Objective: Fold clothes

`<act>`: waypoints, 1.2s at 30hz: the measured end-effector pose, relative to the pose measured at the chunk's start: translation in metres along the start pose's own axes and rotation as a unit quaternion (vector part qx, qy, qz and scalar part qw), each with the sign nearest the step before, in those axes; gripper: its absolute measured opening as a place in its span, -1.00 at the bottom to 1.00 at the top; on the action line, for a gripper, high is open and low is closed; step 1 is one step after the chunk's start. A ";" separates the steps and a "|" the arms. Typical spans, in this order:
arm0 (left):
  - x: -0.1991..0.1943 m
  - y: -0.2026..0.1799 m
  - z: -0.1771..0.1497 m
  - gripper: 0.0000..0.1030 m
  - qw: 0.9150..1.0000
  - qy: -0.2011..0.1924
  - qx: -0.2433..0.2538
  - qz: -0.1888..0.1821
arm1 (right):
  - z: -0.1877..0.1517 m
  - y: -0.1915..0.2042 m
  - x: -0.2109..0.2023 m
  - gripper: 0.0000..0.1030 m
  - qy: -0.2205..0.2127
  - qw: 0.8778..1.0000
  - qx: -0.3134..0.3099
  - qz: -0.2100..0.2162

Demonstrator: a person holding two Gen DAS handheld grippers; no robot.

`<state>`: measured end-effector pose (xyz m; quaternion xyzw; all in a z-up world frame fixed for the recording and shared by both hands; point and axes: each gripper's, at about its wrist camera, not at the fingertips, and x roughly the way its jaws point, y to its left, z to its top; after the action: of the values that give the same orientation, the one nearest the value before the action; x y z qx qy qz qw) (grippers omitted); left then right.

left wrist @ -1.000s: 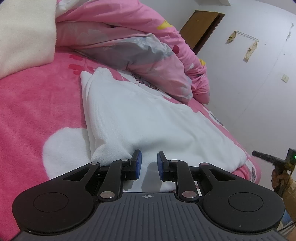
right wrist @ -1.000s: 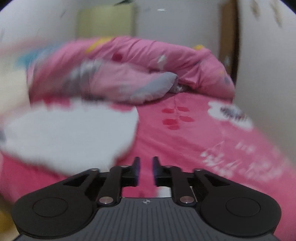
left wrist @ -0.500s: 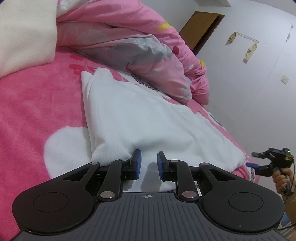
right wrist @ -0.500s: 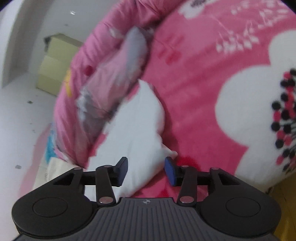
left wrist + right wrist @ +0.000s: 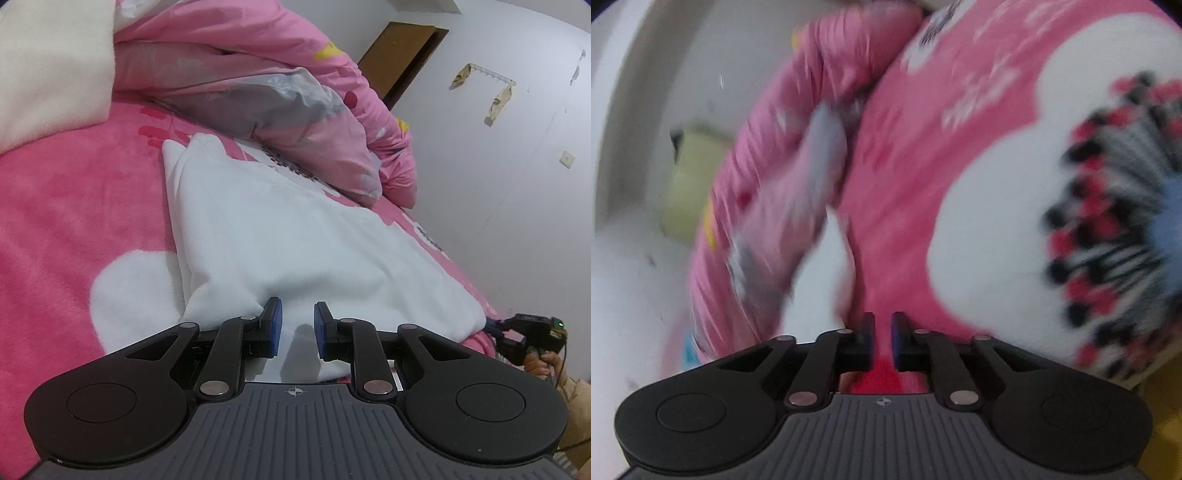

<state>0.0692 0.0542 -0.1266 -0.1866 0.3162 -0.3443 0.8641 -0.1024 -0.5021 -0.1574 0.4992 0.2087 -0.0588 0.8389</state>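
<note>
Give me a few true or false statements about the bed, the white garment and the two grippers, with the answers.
1. The white garment lies on a pink blanket. True.
2. The garment hangs from the wall hooks. False: it lies flat on the bed.
3. The left gripper has white cloth between its fingers. True.
4. The right gripper sits by the garment's far corner beside the bunched pink quilt. False: it is at a near corner, jaws closing.
</note>
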 end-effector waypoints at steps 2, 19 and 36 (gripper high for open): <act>0.000 0.000 0.000 -0.62 1.000 -0.001 -0.001 0.000 | -0.001 0.006 -0.015 -0.59 -0.033 0.999 -0.012 -0.002; -0.002 0.004 0.000 -0.62 1.000 0.003 -0.010 -0.003 | -0.107 0.143 0.079 -0.82 0.115 0.887 -0.439 -0.080; -0.023 -0.058 0.009 -0.49 0.994 -0.039 0.101 0.033 | -0.111 0.182 0.046 -0.99 0.039 0.919 -0.390 -0.045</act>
<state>0.0342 0.0313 -0.0791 -0.1012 0.2515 -0.3381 0.9012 -0.0376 -0.3116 -0.0743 0.1245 0.2701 0.0090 0.9547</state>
